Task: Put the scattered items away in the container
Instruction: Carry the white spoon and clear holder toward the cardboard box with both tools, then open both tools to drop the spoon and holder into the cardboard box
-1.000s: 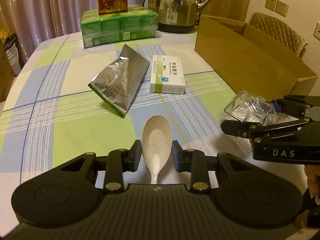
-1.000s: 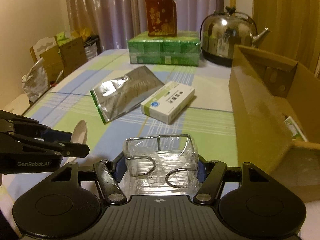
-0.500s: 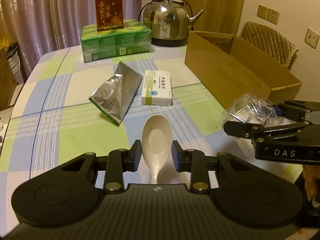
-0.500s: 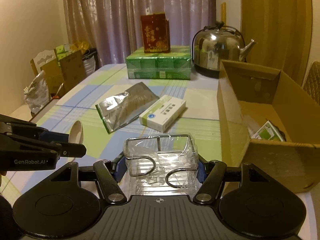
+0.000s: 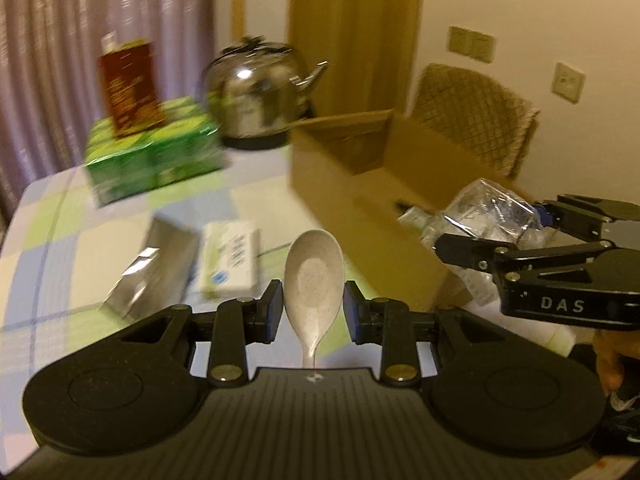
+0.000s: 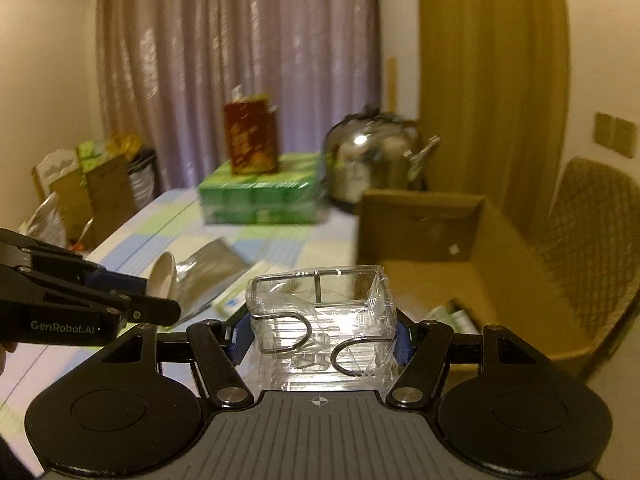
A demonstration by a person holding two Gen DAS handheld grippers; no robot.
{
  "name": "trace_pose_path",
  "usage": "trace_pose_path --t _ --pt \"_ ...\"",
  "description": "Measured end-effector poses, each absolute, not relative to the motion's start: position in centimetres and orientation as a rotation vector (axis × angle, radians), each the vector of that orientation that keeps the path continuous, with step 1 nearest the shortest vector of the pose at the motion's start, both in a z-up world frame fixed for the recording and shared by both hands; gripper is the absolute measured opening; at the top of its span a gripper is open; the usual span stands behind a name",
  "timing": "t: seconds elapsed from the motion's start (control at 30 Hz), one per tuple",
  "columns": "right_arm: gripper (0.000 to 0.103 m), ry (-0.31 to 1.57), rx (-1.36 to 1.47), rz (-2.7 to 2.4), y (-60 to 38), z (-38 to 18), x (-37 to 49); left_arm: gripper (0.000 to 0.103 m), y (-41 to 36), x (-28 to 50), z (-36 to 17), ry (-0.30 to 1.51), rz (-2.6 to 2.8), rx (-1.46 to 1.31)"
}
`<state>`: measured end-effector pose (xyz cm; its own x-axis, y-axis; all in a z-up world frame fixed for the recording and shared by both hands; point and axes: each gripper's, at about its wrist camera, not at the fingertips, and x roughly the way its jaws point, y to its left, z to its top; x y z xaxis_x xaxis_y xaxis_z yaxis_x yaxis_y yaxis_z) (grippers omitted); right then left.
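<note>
Two items are being carried toward the cardboard box (image 5: 372, 200) at once, one in each gripper. The left gripper (image 5: 314, 312) is holding a speckled cream spoon (image 5: 314, 276) bowl-up; its pads are sitting beside the spoon's bowl, and whether they are actually pressing on it cannot be told from these views, since the handle is disappearing below them. The right gripper (image 6: 320, 336) is clamping its jaws on a clear plastic-wrapped wire holder (image 6: 320, 320), which is sitting between its blue pads. Both loads are hanging in the air above the checked tablecloth (image 5: 48, 240), near the box's open side, and neither is inside yet.

As for progress, the box is already holding at least one green-and-white packet (image 6: 448, 316) on its floor, so some tidying looks done. A silver foil pouch (image 5: 154, 268) and a white medicine carton (image 5: 230, 256) are lying side by side on the cloth, waiting. The kettle (image 5: 260, 92), the green tissue pack (image 5: 156, 152) and the red carton (image 5: 130, 84) standing on it at the far end appear to be furnishings rather than scatter, though that is only a judgement. So roughly half appears to be left: two drops, then two more pickups.
</note>
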<state>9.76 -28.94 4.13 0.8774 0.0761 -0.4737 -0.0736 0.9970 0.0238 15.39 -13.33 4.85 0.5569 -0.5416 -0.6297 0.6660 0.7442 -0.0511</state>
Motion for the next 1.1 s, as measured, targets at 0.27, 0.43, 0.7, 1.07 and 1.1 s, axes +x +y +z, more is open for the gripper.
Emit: trace_pose_path --t 0.27,0.43,0.7,1.07,1.1 --pt "0.063 0.441 0.011 -0.021 -35.5 6.8 11.2 0.027 -21.3 17.0 8.1 0.649 -0.856 0.165" --pt "0.063 0.440 0.029 -0.057 -38.9 7.3 12.7 0.027 -25.3 18.8 9.8 0.645 -0.905 0.098" --pt "0.063 0.476 0.042 -0.073 -42.1 5.8 14.4 0.027 -30.1 22.6 9.2 0.666 -0.907 0.055" --pt "0.063 0.540 0.056 -0.061 -43.3 2.7 16.5 0.027 -33.0 26.1 3.0 0.796 -0.860 0.088" --pt "0.063 0.544 0.054 -0.059 -43.3 2.5 16.6 0.027 -33.0 26.2 2.4 0.806 -0.855 0.093"
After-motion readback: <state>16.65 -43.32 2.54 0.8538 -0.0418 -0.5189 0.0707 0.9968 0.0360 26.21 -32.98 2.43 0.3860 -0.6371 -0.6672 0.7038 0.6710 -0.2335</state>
